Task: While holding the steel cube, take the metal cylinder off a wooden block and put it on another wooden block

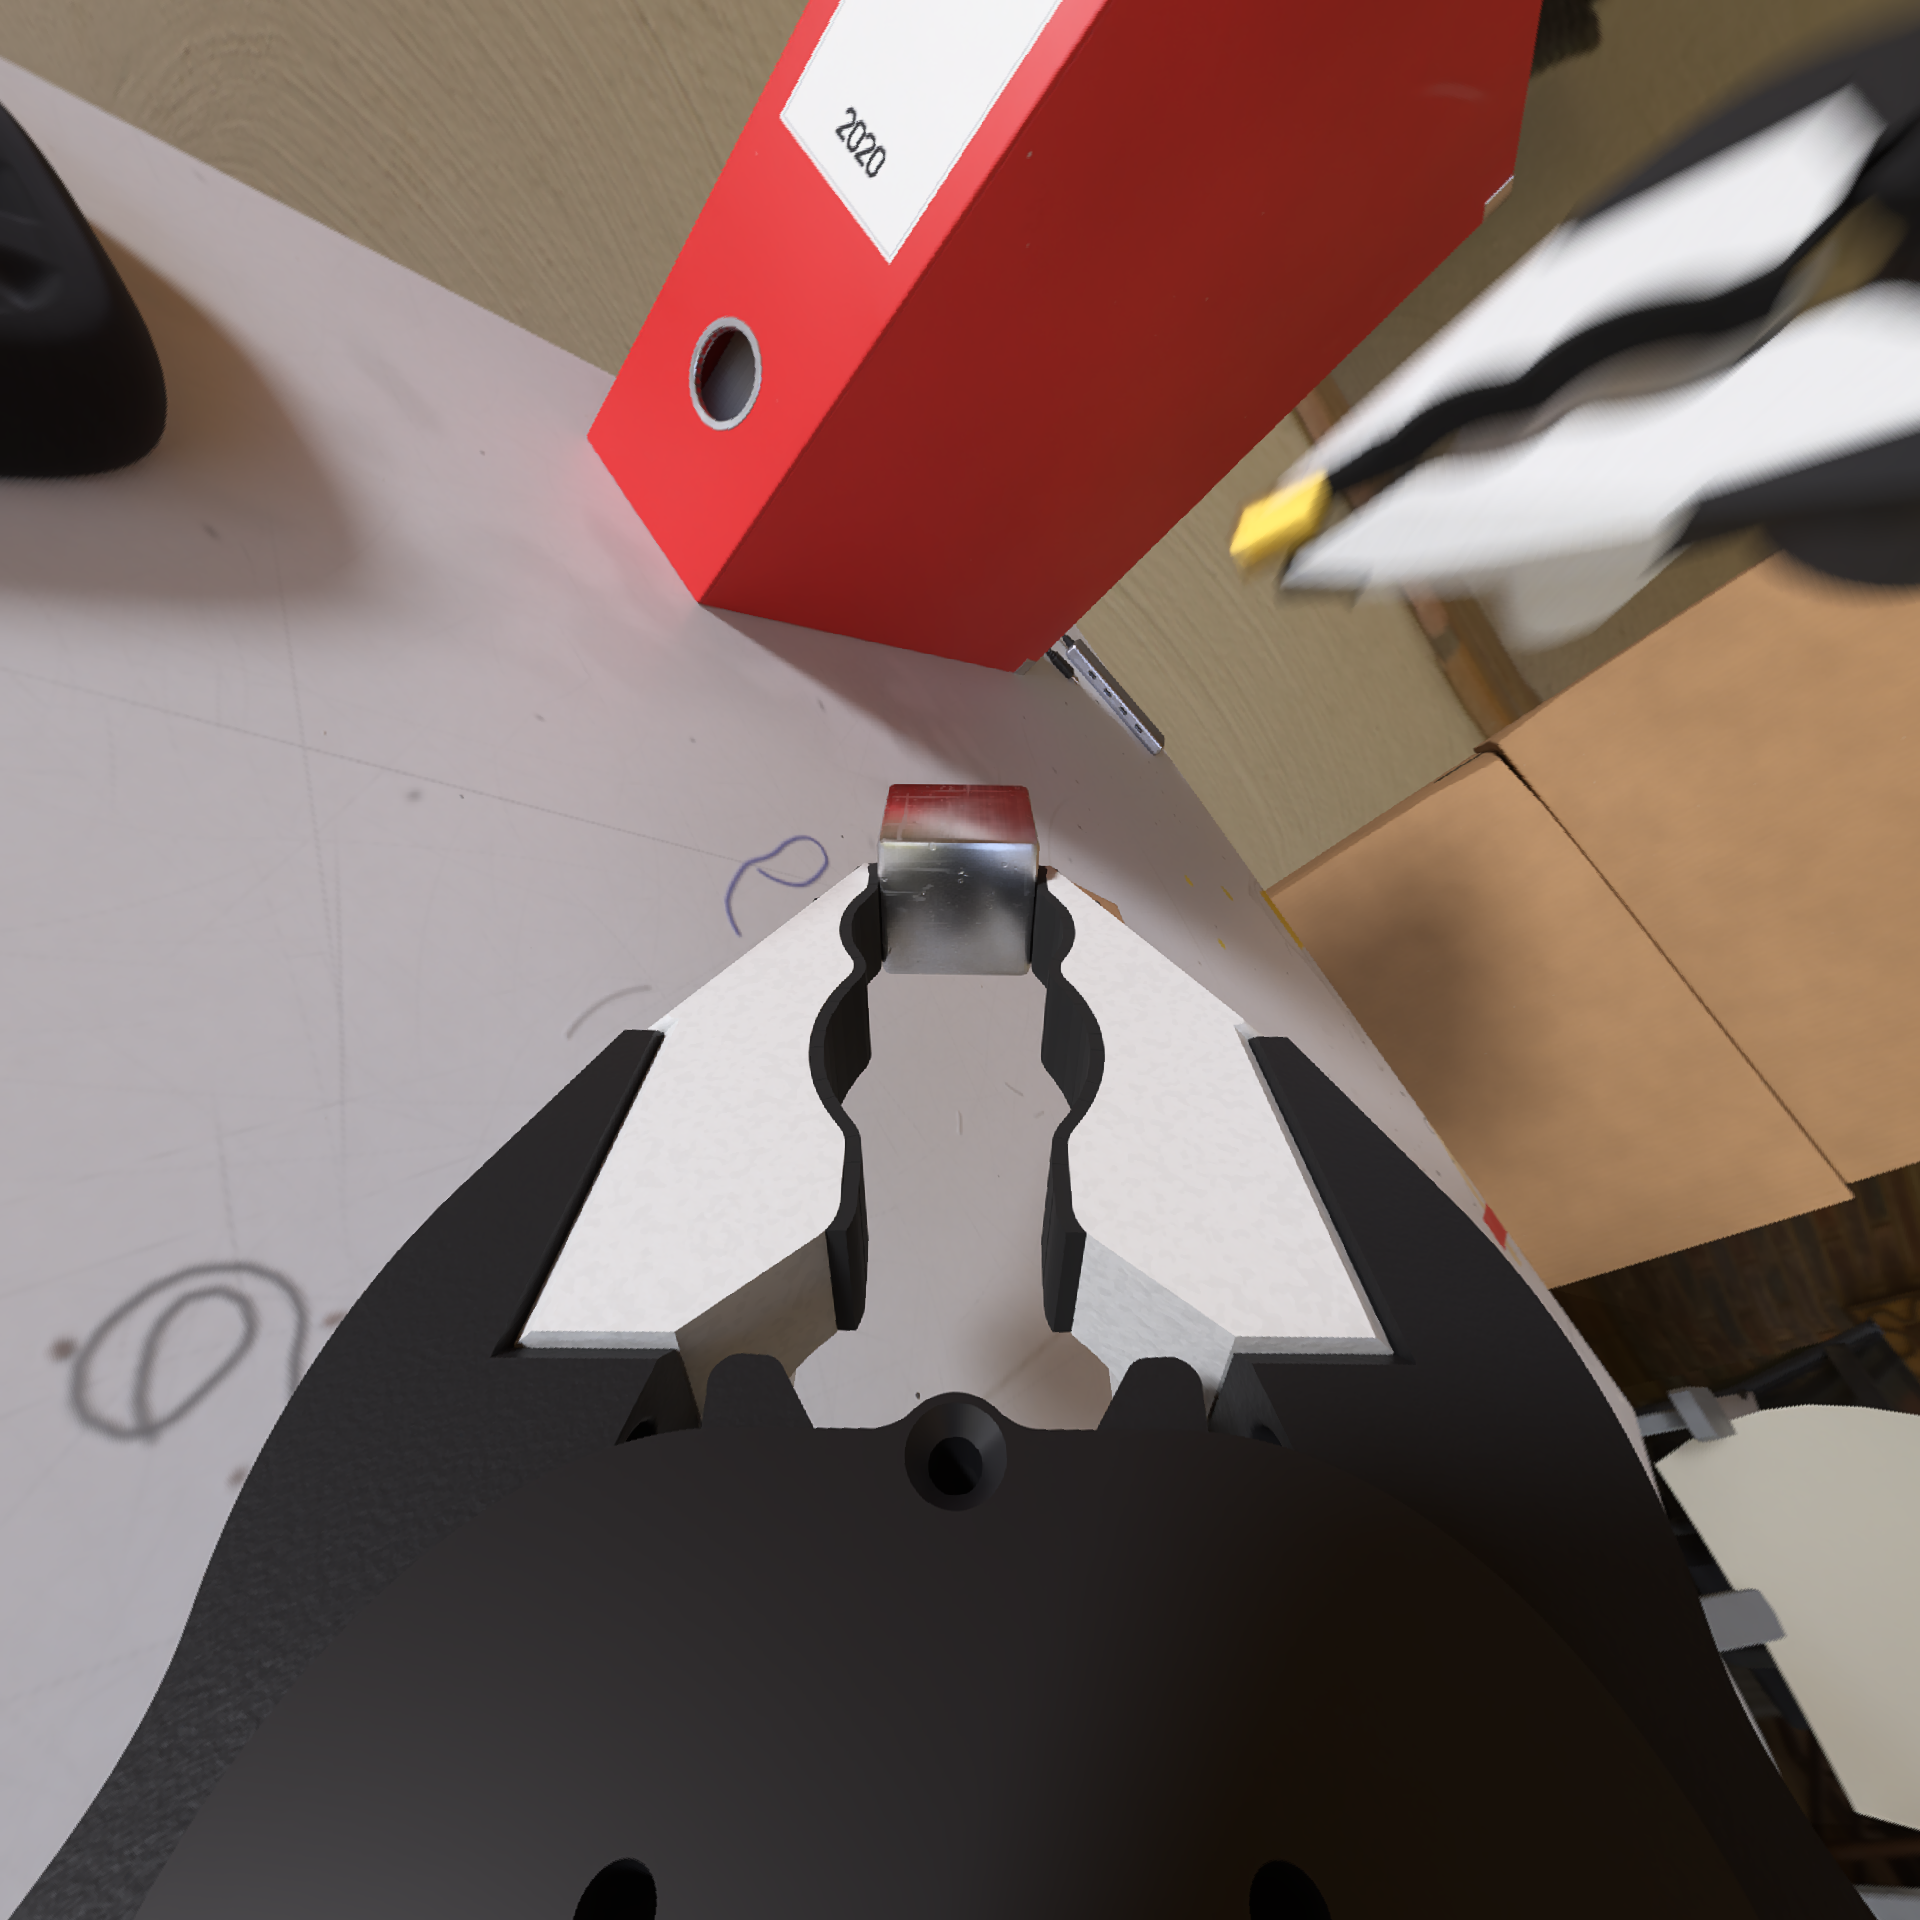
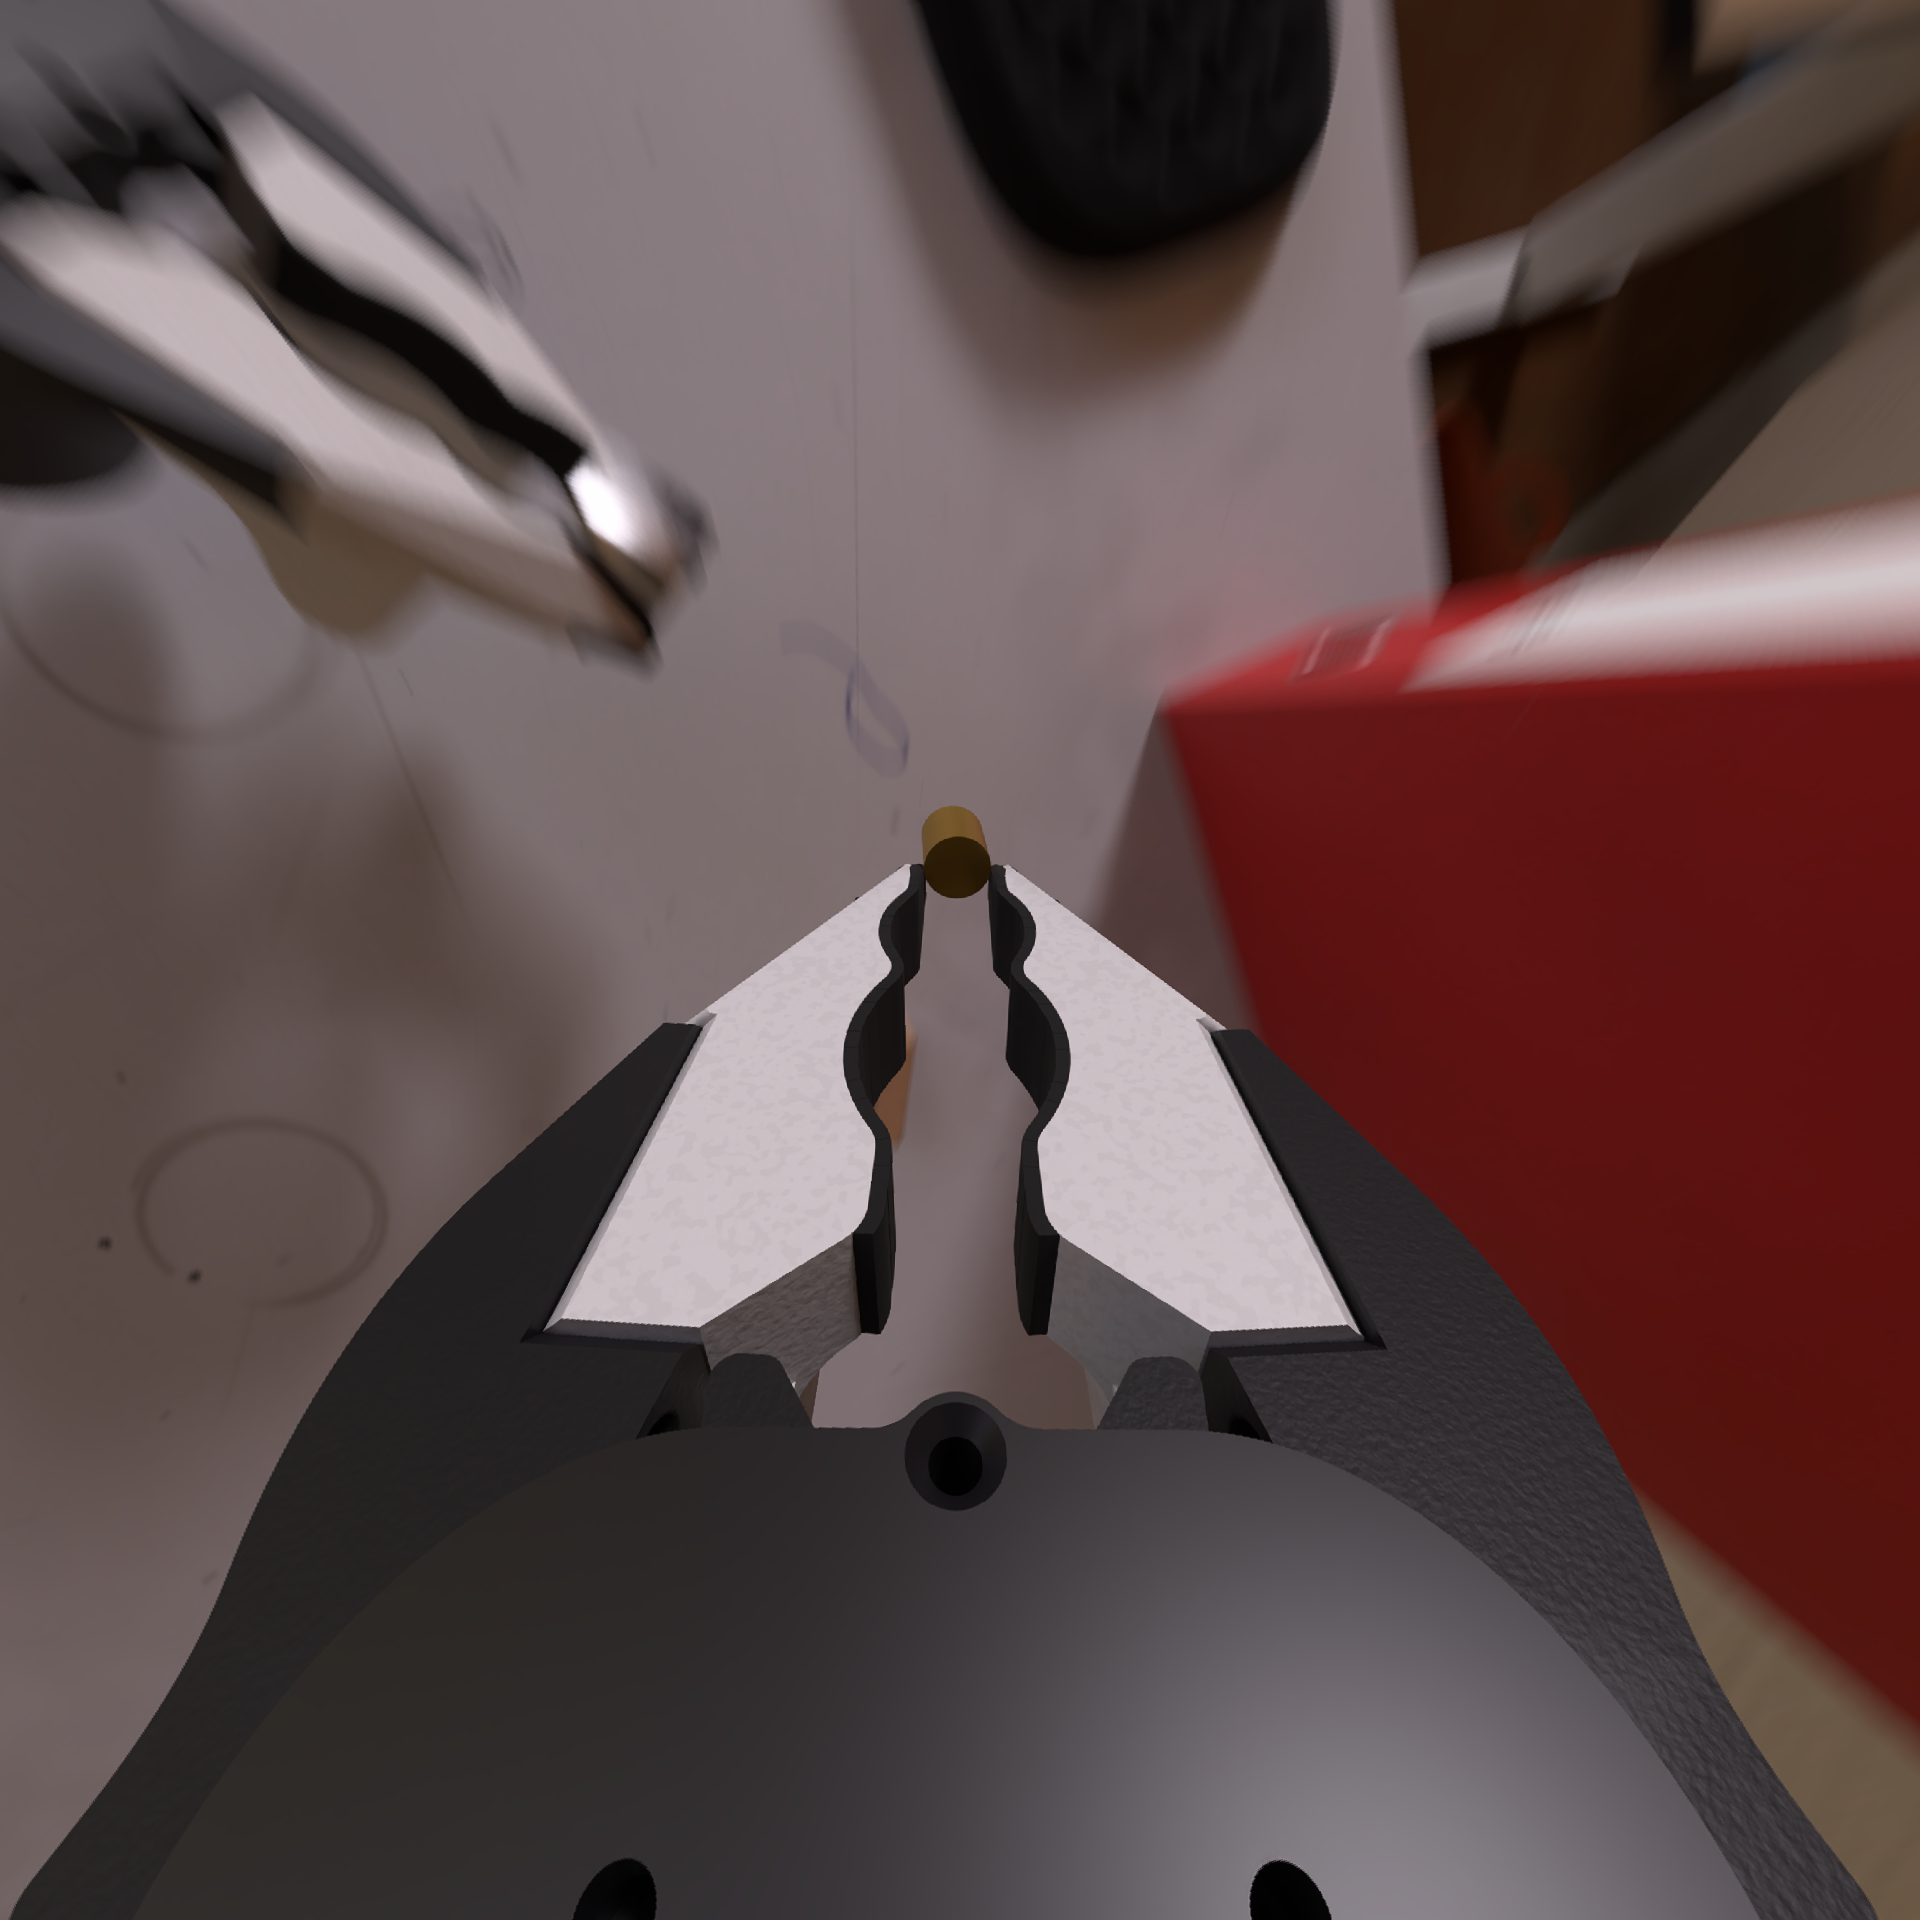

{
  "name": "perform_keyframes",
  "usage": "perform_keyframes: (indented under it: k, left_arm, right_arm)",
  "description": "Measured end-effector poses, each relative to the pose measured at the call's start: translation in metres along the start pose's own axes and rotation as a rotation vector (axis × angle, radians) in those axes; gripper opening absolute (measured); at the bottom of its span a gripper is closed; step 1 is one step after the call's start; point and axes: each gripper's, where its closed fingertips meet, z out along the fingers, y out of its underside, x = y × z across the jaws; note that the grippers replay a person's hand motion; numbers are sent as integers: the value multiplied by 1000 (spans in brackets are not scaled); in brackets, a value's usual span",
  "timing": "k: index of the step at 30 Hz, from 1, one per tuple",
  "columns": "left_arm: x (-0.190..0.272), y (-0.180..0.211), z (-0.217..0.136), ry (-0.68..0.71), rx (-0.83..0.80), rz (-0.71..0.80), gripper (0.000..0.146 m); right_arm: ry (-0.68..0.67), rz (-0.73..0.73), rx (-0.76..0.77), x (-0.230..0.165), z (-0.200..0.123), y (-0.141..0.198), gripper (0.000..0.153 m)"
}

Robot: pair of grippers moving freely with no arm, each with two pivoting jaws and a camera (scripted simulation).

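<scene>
In the left wrist view my left gripper (image 1: pixel 956 883) is shut on the shiny steel cube (image 1: pixel 956 930) and holds it above the pale table (image 1: pixel 364 831). In the right wrist view my right gripper (image 2: pixel 954 881) is shut on a small brass-coloured metal cylinder (image 2: pixel 954 847), held clear of the table (image 2: pixel 623 935). A sliver of pale wood (image 2: pixel 896 1091) shows under its left finger; the wooden blocks are otherwise hidden. Each gripper shows blurred in the other's view: the right gripper (image 1: pixel 1309 530) with the cylinder (image 1: pixel 1278 520), the left gripper (image 2: pixel 634 571) with the cube (image 2: pixel 613 520).
A red binder (image 1: pixel 987 364) stands on the table just beyond the cube, and shows at the right of the right wrist view (image 2: pixel 1558 935). A black rounded object (image 1: pixel 62 343) lies far left. A cardboard box (image 1: pixel 1610 935) sits off the table's right edge. Pen scribbles (image 1: pixel 779 873) mark the table.
</scene>
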Motion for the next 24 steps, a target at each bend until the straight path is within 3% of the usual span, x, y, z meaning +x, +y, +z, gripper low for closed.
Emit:
perform_keyframes:
  k: [2, 5, 8, 12, 14, 18, 21, 24]
  left_arm:
    - [2, -1, 0, -1, 8, 24, 28]
    - [4, -1, 0, -1, 16, 53, 28]
    - [7, -2, -1, 2, 24, 76, 28]
    - [8, -3, -2, 8, 34, 79, 28]
    - [8, -3, -2, 12, 33, 75, 28]
    - [9, -2, -1, 20, 27, 74, 28]
    - [10, -1, 0, 24, 21, 69, 28]
    - [11, 0, 2, 35, 16, 59, 28]
  right_arm:
    - [-44, 119, -75, -6, 26, 64, 12]
    - [-73, 170, -117, -14, 59, 121, 12]
    - [-97, 183, -111, -20, 74, 136, 12]
    - [-104, 153, -103, -16, 71, 130, 17]
    - [-100, 144, -96, -11, 62, 122, 33]
    - [-87, 119, -22, -2, 36, 81, 38]
    - [-65, 27, 112, -7, 8, 12, 35]
    - [-64, -133, 280, -29, -19, -80, 33]
